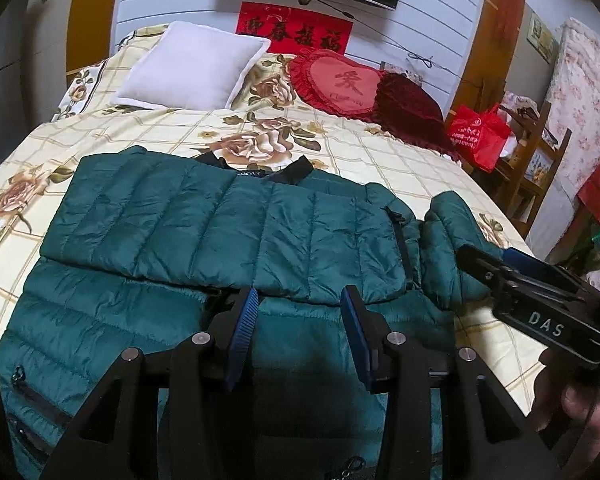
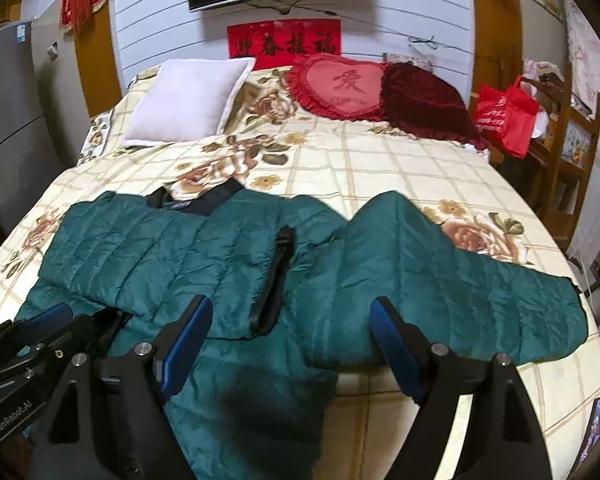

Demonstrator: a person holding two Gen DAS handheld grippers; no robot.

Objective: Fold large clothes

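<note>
Teal quilted jacket [image 2: 228,264], cream floral bedspread [image 2: 380,160]

The jacket [image 2: 204,256] is quilted teal cloth with a faint sheen, creased in fine wrinkles, trimmed with matt black strips. The bed [image 2: 380,168] wears a smooth printed cotton-like sheet. The white pillow [image 2: 188,100] looks soft and matt; the dark red cushion [image 2: 424,100] looks velvety. The left tool [image 1: 298,320] and right tool [image 2: 292,344] are matt black plastic with ribbed blue pads and shiny metal bolts. The shelf [image 2: 564,148] is varnished wood.
</note>
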